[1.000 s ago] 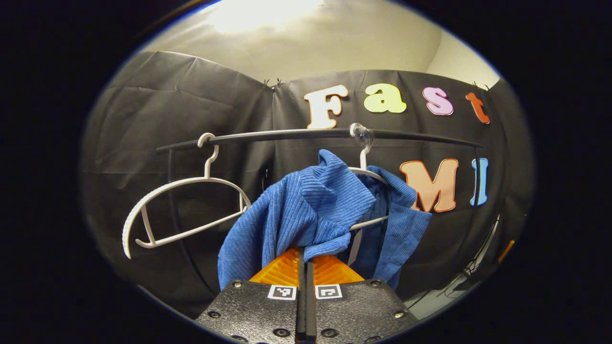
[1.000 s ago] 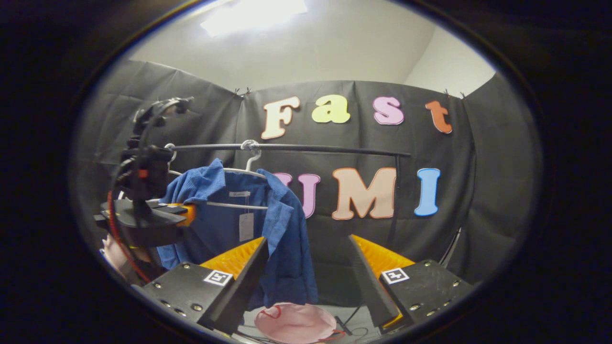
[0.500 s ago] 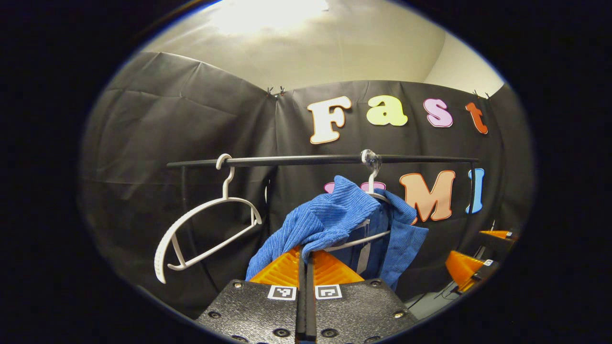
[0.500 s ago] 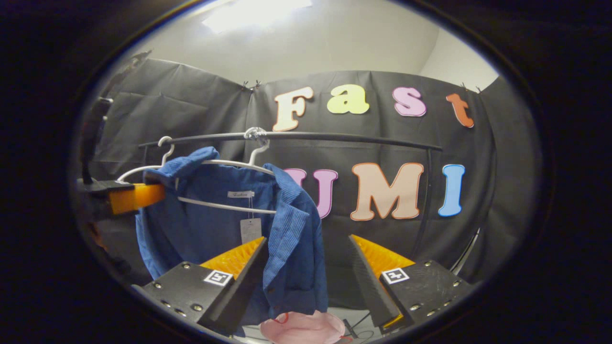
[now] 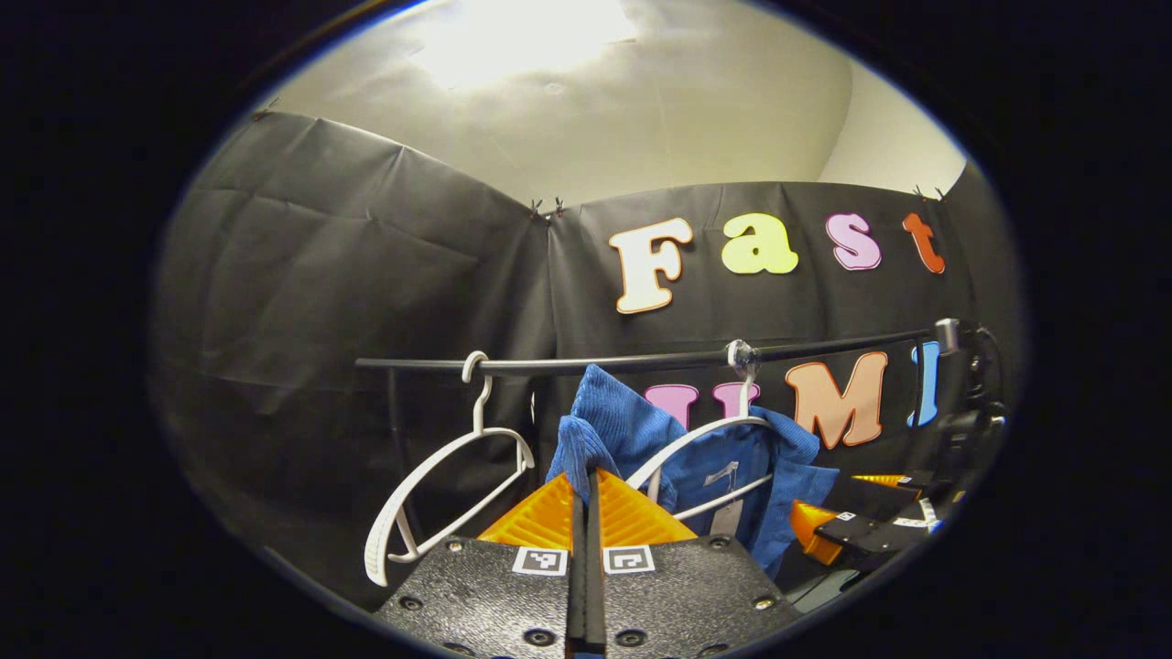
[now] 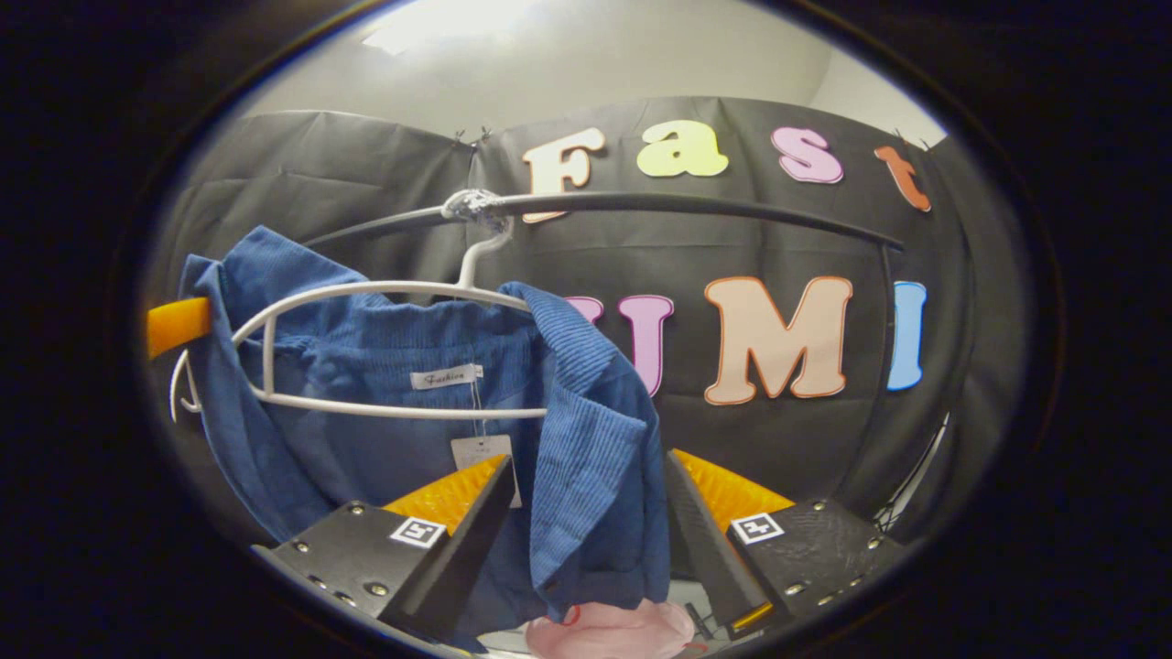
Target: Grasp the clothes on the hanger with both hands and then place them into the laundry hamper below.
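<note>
- Setting was a staged recording booth, not a home: black cloth wall [image 5: 366,275] pinned up behind a plain ceiling [image 5: 641,119].
- Black clothes rail [image 6: 696,206] ahead of the grippers carried white hangers [image 5: 439,476].

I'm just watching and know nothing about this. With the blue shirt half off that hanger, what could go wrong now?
Two things, I'd guess.

1. The left gripper is shut on the blue shirt, while its other shoulder still sits on the white hanger. Pulling now could drag that hanger off the black rail.

2. The right gripper is open around the shirt's front edge. If it closes on too little cloth, the shirt may slip and miss the pink hamper.
</note>
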The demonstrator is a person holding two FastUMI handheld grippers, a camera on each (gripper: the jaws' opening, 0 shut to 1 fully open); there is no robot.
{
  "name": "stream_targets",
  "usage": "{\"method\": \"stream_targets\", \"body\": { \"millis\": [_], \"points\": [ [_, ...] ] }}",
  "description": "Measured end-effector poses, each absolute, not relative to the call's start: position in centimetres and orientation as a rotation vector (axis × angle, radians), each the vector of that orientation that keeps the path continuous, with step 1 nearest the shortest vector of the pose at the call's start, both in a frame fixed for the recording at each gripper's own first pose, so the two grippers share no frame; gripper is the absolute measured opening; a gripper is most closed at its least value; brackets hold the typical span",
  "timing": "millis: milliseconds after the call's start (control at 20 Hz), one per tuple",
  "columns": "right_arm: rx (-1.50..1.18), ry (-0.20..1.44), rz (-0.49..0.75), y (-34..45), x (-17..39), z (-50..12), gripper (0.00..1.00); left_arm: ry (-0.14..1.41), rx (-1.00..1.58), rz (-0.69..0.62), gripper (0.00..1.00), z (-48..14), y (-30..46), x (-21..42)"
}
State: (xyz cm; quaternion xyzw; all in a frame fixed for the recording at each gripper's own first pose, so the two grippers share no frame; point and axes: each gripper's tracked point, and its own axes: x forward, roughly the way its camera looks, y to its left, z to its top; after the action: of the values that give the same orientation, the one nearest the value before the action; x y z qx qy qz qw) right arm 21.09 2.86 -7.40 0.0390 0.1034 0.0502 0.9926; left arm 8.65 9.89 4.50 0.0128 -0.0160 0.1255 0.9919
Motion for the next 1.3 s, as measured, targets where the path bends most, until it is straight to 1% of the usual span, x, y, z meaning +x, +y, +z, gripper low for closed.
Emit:
{"method": "stream_targets", "body": {
  "millis": [50, 250, 350, 500, 600, 650, 850, 950, 1050, 1150, 1200, 1300],
  "points": [
    [0.082, 0.220, 0.096, 3.0, 21.7, -7.9, 0.98, -0.028, 0.021, 0.256, 0.00, 4.3, 10.1, 8.6],
    [0.084, 0.244, 0.103, 3.9, 24.1, -8.9, 0.96, -0.020, 0.032, 0.276, 0.00, 3.9, 11.5, 8.6],
    [0.059, 0.259, 0.074, 3.4, 25.2, -9.7, 0.98, -0.012, 0.038, 0.294, 0.00, 3.4, 12.3, 8.6],
    [0.031, 0.281, 0.059, 3.6, 27.3, -10.4, 0.96, -0.007, 0.046, 0.310, 0.00, 2.9, 13.0, 8.6],
    [0.016, 0.305, 0.064, 4.0, 28.4, -11.2, 0.75, -0.004, 0.046, 0.315, 0.00, 2.7, 13.4, 8.6],
    [0.009, 0.312, 0.061, 3.9, 28.6, -11.3, 0.70, -0.003, 0.046, 0.319, 0.00, 2.7, 13.6, 8.7],
    [-0.027, 0.299, 0.032, 3.0, 29.5, -11.2, 0.10, 0.016, 0.055, 0.365, 0.00, 1.8, 15.5, 9.0],
    [-0.041, 0.272, 0.004, 1.5, 30.0, -10.5, 0.10, 0.052, 0.028, 0.377, 0.00, 0.2, 16.5, 9.4],
    [-0.009, 0.244, -0.028, -0.1, 30.5, -9.4, 0.00, 0.089, -0.018, 0.388, 0.00, -1.7, 17.1, 9.8],
    [0.003, 0.239, -0.033, -1.4, 31.7, -8.9, 0.00, 0.125, -0.004, 0.401, 0.00, -3.9, 18.1, 10.2],
    [0.005, 0.228, -0.040, -2.1, 32.4, -8.3, 0.03, 0.131, 0.009, 0.402, 0.00, -4.4, 18.3, 10.5],
    [0.010, 0.200, -0.056, -3.6, 33.6, -7.0, 0.03, 0.144, 0.027, 0.402, 0.00, -5.2, 18.5, 11.0]
  ]
}}
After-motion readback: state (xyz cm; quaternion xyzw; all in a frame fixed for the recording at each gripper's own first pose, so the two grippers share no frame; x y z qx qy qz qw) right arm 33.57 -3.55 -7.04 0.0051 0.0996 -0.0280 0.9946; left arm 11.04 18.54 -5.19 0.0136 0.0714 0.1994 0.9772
